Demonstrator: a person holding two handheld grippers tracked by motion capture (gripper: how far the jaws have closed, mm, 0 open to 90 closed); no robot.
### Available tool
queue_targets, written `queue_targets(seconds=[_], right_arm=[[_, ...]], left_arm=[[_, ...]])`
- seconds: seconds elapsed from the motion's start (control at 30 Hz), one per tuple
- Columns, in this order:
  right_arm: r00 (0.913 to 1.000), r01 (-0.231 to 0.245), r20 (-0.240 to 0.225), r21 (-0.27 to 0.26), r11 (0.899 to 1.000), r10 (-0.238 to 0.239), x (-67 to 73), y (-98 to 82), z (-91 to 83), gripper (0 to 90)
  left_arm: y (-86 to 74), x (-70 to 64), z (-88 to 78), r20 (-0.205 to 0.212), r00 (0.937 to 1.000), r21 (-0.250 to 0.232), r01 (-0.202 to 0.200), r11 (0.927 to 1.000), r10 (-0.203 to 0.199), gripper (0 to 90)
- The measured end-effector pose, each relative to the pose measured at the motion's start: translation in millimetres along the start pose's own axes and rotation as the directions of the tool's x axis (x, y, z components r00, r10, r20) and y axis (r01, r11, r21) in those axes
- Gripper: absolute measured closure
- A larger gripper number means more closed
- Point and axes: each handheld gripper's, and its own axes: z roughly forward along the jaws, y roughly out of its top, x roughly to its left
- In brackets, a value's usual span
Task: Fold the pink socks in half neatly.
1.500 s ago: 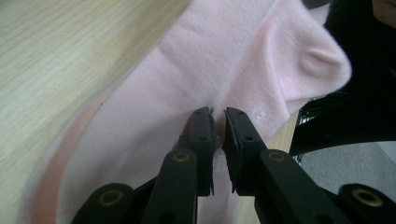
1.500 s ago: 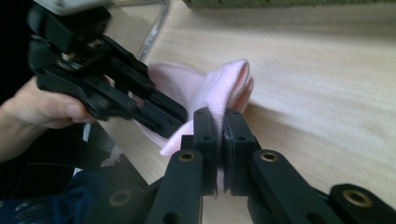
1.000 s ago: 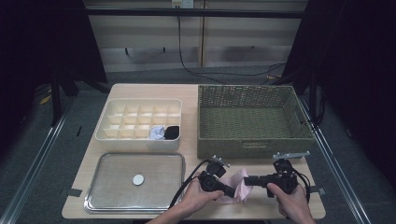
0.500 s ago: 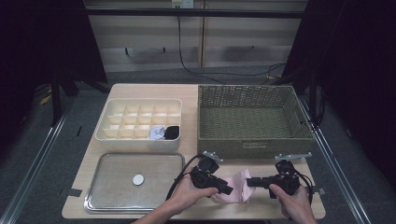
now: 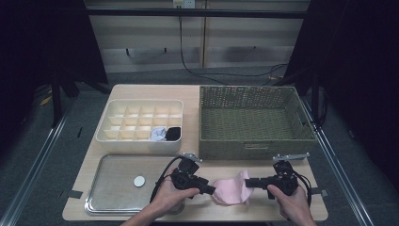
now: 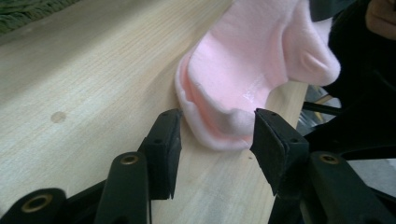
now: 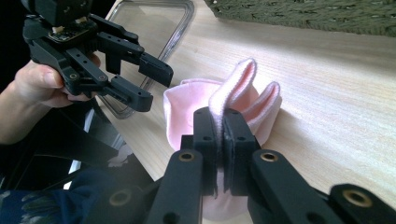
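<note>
While the right gripper [image 7: 223, 140] stays clamped on a raised fold of the pink sock [image 5: 231, 188], the left gripper [image 6: 215, 140] has just been opening: its jaws stand apart, with the sock's rounded end between the pads but not pressed by them. The sock lies on the table [image 5: 197, 92] near its front edge, between the two grippers, in front of the basket [image 5: 254, 117] and to the right of the tray [image 5: 117, 181].

Risks, as judged from this state: held by one pinch alone, the sock may sag or unfold, so a fold already made could open. A pull by the right gripper could drag the cloth over the front edge. If the left jaws close again from here, they may catch a single layer, or bunch the end against the wood, since the lower pad sits close to the tabletop.
</note>
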Motion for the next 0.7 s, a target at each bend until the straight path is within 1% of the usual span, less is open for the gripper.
queue_targets(seconds=[0.03,0.07,0.1,0.17,0.2,0.23,0.27,0.3,0.37,0.43,0.47,0.53,0.57,0.6,0.63,0.67,0.7], right_arm=[[1.0,0.0,0.001,0.0,1.0,0.0,0.2,0.2,0.1,85.8],[1.0,0.001,0.0,-0.002,1.0,-0.001,0.2,0.3,0.1,85.8],[1.0,0.002,-0.001,-0.003,1.0,-0.002,0.4,0.4,0.1,85.8],[1.0,0.001,-0.003,0.0,1.0,-0.001,0.6,0.7,0.9,85.8],[1.0,0.003,-0.003,0.002,1.0,-0.003,0.5,1.1,1.5,85.8],[1.0,0.004,-0.004,0.004,1.0,-0.004,0.5,1.7,2.1,85.8],[1.0,0.001,-0.008,0.003,1.0,-0.001,0.7,2.8,2.7,85.8],[1.0,0.002,-0.009,0.003,1.0,-0.002,0.9,3.5,3.1,85.7],[0.9999,0.008,-0.01,0.005,1.0,-0.008,2.4,5.8,5.2,85.7],[0.9998,0.017,-0.01,0.012,1.0,-0.017,4.7,8.3,7.7,85.6],[0.9996,0.026,-0.01,0.014,1.0,-0.025,6.1,9.9,9.3,85.5],[0.9993,0.035,-0.011,0.017,0.999,-0.035,7.9,12.0,11.6,85.5],[0.9993,0.035,-0.015,0.019,0.999,-0.035,8.8,13.1,13.0,85.5],[0.999,0.041,-0.017,0.025,0.999,-0.04,9.8,14.2,15.3,85.4],[0.999,0.043,-0.017,0.033,0.999,-0.042,10.8,15.0,17.0,85.4],[0.9988,0.048,-0.014,0.044,0.998,-0.048,12.5,15.9,19.1,85.2],[0.9985,0.053,-0.016,0.05,0.997,-0.052,14.0,16.7,21.1,85.2]], left_arm=[[0.1,1.5,1.5,0.011,0.9999,0.012,-0.007,0.9999,0.007,52.8],[-0.1,1.2,4.3,0.018,0.9998,0.005,0.005,1.0,-0.005,54.1],[0.3,3.3,5.6,0.024,0.9996,0.029,-0.012,0.9995,0.011,55.4],[0.8,3.4,9.7,0.02,0.9998,0.017,0.005,0.9998,-0.005,61.9],[1.7,4.9,11.0,0.029,0.9996,0.028,0.002,0.9996,-0.003,64.6],[2.3,5.4,12.9,0.024,0.9997,0.03,0.001,0.9996,-0.001,68.3],[2.6,6.6,13.8,0.033,0.9994,0.037,-0.004,0.9993,0.003,72.7],[2.7,6.9,14.6,0.038,0.9993,0.034,0.008,0.9994,-0.009,75.3],[3.4,7.5,15.9,0.045,0.999,0.037,0.005,0.9993,-0.007,79.0],[4.4,7.2,18.1,0.049,0.9988,0.044,0.008,0.999,-0.01,80.9],[4.8,7.1,18.9,0.045,0.999,0.044,-0.001,0.999,-0.001,81.1],[5.8,5.8,19.2,0.04,0.9992,0.045,0.0,0.999,-0.002,81.7],[6.3,5.2,19.6,0.031,0.9995,0.034,0.003,0.9994,-0.005,81.8],[6.5,5.1,20.3,0.039,0.9992,0.032,0.01,0.9994,-0.011,82.0],[6.6,5.4,20.8,0.038,0.9992,0.039,0.008,0.9992,-0.009,82.1],[6.2,5.3,21.6,0.035,0.9994,0.035,0.008,0.9994,-0.009,82.1],[6.1,5.4,21.9,0.042,0.9991,0.041,0.003,0.9992,-0.005,82.1]])
